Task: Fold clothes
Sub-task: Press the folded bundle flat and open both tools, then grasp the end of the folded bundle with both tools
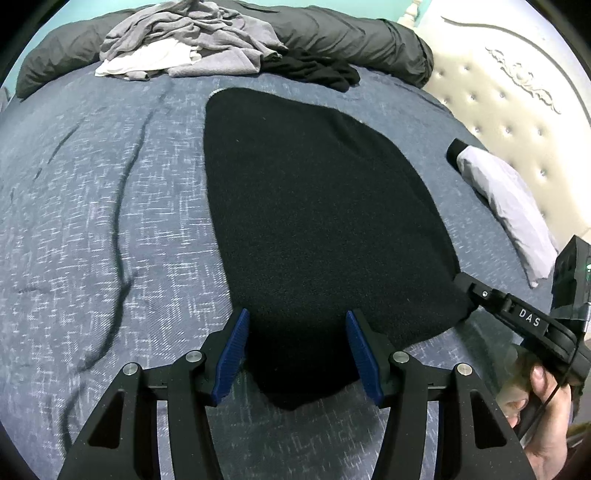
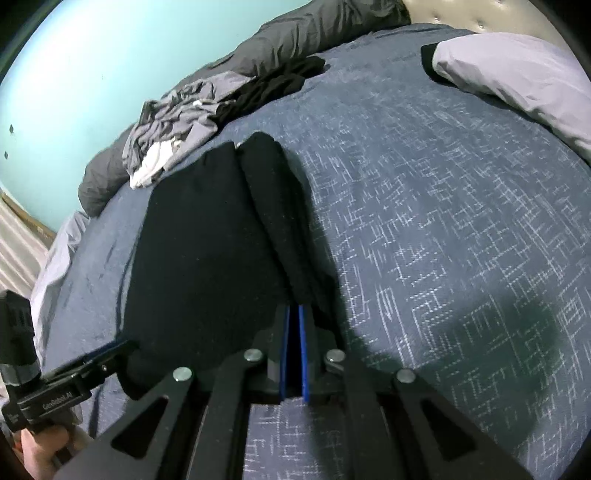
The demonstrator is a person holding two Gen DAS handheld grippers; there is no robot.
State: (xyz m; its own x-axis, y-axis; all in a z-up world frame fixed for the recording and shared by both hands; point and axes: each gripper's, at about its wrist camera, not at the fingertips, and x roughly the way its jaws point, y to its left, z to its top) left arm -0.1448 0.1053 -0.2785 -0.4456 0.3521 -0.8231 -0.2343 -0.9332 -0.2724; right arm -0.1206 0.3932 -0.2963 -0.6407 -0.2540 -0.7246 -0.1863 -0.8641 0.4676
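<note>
Where clothes pile (image 1: pixel 192 44) sits | blue bedspread (image 1: pixel 92 221) | teal wall (image 2: pixel 92 55)

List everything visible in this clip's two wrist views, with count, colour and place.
black garment: 1, black, flat mid-bed, right edge lifted
clothes pile: 1, grey, white and black, far end
duvet: 1, dark grey, bunched behind pile
bedspread: 1, blue-grey, covering bed
pillow: 1, pale lilac, by headboard
headboard: 1, cream, tufted
wall: turquoise
left gripper: open, over near hem
right gripper: shut on garment's edge
</note>
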